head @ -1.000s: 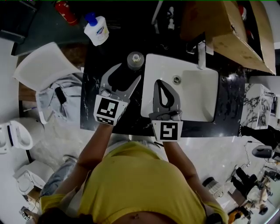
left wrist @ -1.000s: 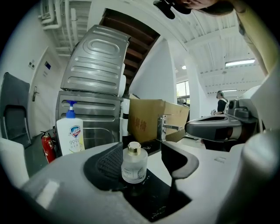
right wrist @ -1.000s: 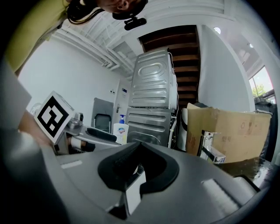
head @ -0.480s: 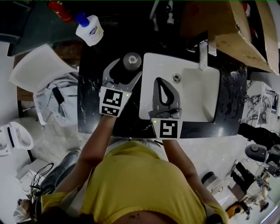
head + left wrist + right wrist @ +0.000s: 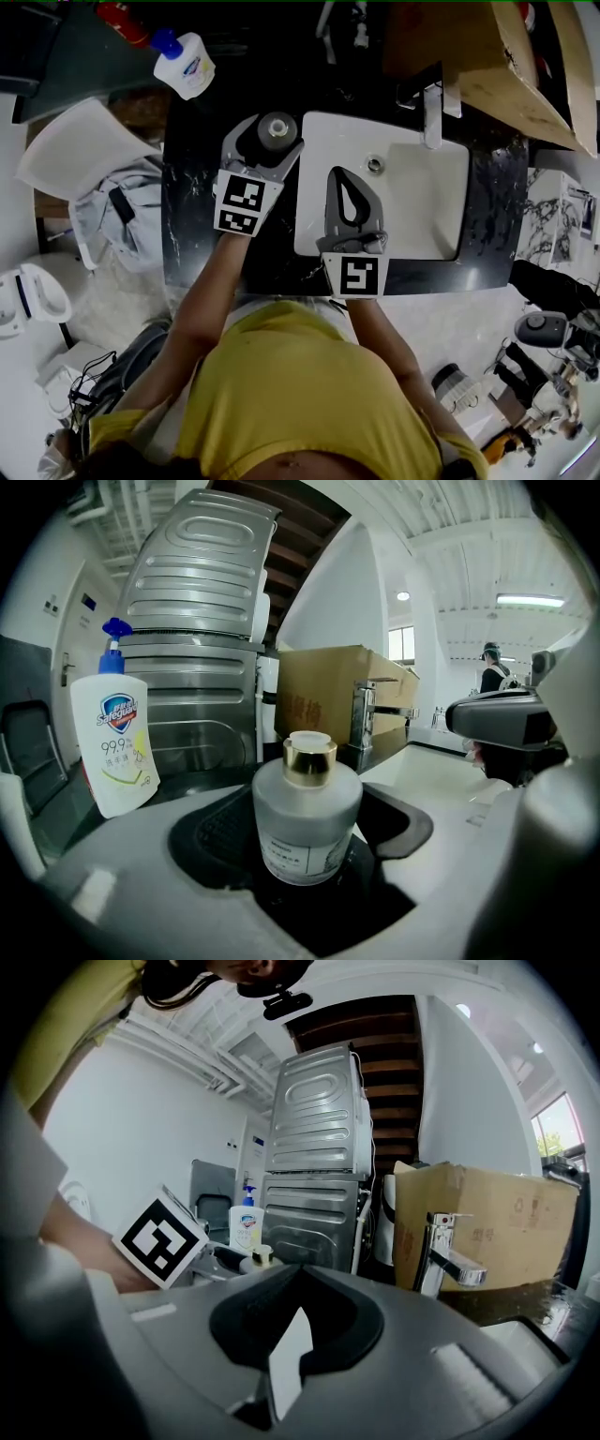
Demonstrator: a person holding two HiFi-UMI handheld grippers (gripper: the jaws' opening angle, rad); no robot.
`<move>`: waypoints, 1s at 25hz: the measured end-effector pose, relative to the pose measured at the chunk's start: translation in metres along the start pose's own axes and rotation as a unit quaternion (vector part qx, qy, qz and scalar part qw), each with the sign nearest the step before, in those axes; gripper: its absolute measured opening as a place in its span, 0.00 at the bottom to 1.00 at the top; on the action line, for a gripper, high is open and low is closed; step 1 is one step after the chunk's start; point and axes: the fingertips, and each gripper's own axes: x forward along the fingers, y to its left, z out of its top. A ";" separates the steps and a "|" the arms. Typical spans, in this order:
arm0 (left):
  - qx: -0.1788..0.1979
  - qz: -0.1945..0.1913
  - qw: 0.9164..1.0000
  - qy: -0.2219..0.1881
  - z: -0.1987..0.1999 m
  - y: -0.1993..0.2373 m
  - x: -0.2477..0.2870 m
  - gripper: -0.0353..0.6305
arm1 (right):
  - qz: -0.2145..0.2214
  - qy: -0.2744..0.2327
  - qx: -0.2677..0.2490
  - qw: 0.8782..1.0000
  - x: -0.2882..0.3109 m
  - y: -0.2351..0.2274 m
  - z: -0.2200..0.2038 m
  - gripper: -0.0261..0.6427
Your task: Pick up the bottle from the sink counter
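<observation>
A small frosted glass bottle (image 5: 277, 127) with a gold cap stands upright on the black sink counter (image 5: 192, 220), left of the basin. My left gripper (image 5: 275, 133) is open, one jaw on each side of the bottle, and the pads do not press on it. In the left gripper view the bottle (image 5: 307, 817) sits deep between the wide jaws of the left gripper (image 5: 305, 844). My right gripper (image 5: 343, 175) is shut and empty, hovering over the basin's left part; its tips meet in the right gripper view (image 5: 298, 1274).
A white pump soap bottle (image 5: 184, 66) stands at the counter's far left corner. The white sink (image 5: 412, 216) with a chrome faucet (image 5: 431, 117) lies to the right. A cardboard box (image 5: 487, 56) sits behind the faucet. Clothes on a chair (image 5: 122, 206) lie left of the counter.
The left gripper has moved forward, and its jaws have widened, so the bottle now stands between them. The right gripper has kept its place over the basin.
</observation>
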 end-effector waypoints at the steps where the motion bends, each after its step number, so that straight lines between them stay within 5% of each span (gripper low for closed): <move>1: 0.002 -0.002 1.000 0.000 0.001 0.000 0.001 0.56 | -0.001 0.001 -0.001 1.000 -0.001 0.000 0.000 0.04; 13: 0.036 -0.008 0.999 0.002 0.007 -0.008 -0.008 0.56 | -0.007 -0.002 -0.015 1.000 -0.013 -0.001 0.004 0.04; 25: 0.031 0.000 0.998 -0.062 0.063 -0.022 -0.081 0.56 | -0.006 -0.027 -0.028 0.999 -0.039 0.012 0.024 0.04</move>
